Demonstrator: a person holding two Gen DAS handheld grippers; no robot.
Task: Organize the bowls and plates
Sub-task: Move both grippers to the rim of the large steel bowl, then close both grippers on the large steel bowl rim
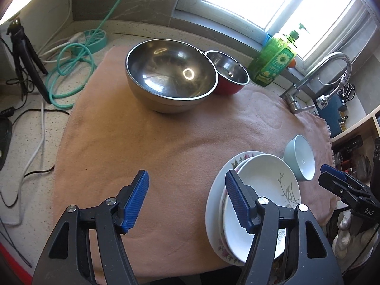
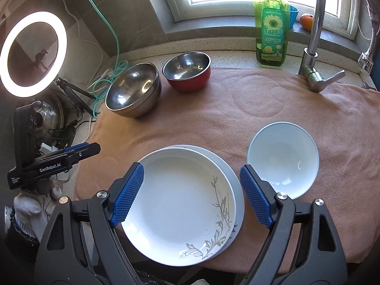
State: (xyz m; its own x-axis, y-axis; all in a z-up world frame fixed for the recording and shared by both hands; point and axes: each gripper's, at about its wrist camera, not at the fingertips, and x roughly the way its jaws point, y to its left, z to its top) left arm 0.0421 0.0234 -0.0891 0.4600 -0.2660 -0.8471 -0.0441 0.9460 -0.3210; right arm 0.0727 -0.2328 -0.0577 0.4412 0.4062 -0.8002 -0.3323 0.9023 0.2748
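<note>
Right wrist view: a pink towel (image 2: 237, 118) drapes the table (image 2: 228, 54), carrying a large steel bowl (image 2: 133, 90) at ten o'clock, a red bowl (image 2: 187, 71) at eleven, stacked plates (image 2: 180, 201) at six and a pale blue bowl (image 2: 282, 156) at three. Both the right tongs (image 2: 191, 191) and left tongs (image 1: 186, 201) gape wide, holding nothing. The plate stack overhangs the towel's near edge; a careless nudge there could likely tip it off.
</note>
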